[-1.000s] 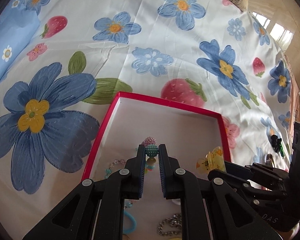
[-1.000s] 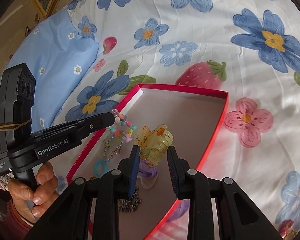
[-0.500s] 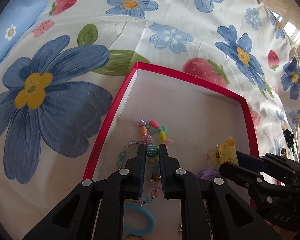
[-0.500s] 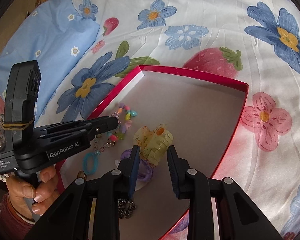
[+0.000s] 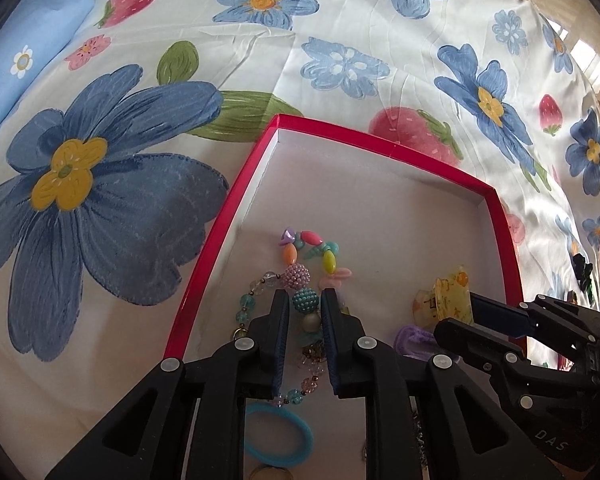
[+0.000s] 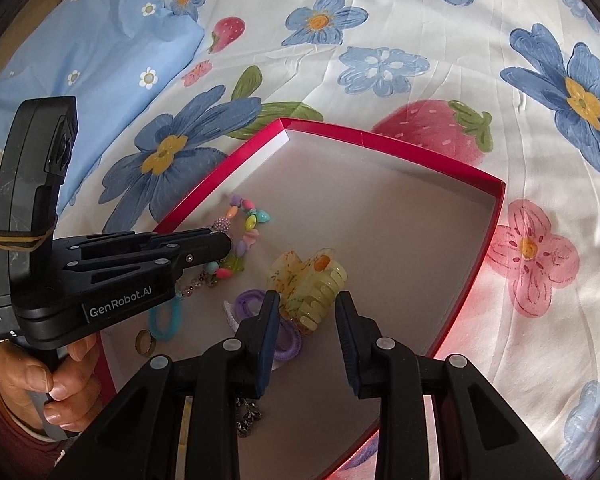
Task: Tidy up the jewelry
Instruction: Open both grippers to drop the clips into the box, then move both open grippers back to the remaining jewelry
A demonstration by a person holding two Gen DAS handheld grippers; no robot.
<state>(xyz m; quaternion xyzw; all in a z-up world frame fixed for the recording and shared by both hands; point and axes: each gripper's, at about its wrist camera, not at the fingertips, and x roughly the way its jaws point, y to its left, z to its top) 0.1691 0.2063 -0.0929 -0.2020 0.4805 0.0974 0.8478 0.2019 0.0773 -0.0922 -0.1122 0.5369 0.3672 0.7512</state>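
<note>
A red-rimmed box [image 5: 379, 142] with a white floor lies on the flowered bedsheet. A bracelet of pastel beads [image 5: 307, 248] rests on that floor, near the left wall. My left gripper [image 5: 304, 300] points down over it; its jaws are opening, and a teal bead sits loosely between the pads. In the right wrist view the same bracelet [image 6: 248, 216] shows beyond the left gripper [image 6: 220, 244]. My right gripper [image 6: 305, 300] is shut on a translucent yellow hair claw clip [image 6: 307, 276], held low over the box floor [image 6: 379, 220].
In the box also lie a blue hair tie [image 6: 164, 320], a purple hair tie [image 6: 252, 300], a gold ring [image 6: 145, 342], a dark chain [image 6: 246, 416] and a clear bead strand [image 5: 248, 304]. A blue pillow [image 6: 80, 60] lies at the far left. A hand [image 6: 56, 380] grips the left handle.
Both grippers sank into the box. The pastel bracelet, hanging a second ago, now lies on the floor, and the left jaws stand slightly wider. The clip stays gripped.
</note>
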